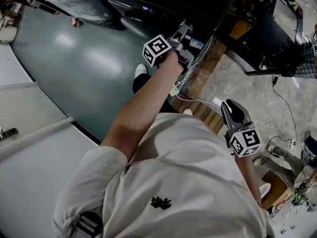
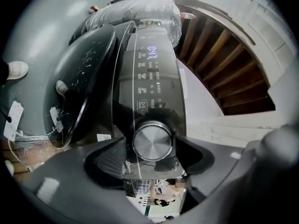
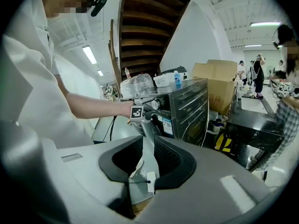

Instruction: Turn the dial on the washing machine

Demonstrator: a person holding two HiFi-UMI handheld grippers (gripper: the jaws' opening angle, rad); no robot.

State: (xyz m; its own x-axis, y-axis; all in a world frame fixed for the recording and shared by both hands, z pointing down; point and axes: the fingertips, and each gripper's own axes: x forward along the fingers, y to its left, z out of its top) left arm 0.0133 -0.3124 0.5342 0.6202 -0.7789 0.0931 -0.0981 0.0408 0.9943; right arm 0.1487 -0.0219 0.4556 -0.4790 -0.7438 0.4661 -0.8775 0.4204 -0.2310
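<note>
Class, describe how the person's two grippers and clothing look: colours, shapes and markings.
The left gripper and right gripper are both dark grey, each with two blunt jaws lined with black ribbed pads. Each carries a white cube printed with black square markers. The person wears a white short-sleeved shirt with a small black emblem.

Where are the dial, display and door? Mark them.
dial (image 2: 152, 142), left gripper view, centre of its metal face.
display (image 2: 153, 55), left gripper view, on its lit digits.
door (image 2: 84, 87), left gripper view, on its dark glass.
</note>
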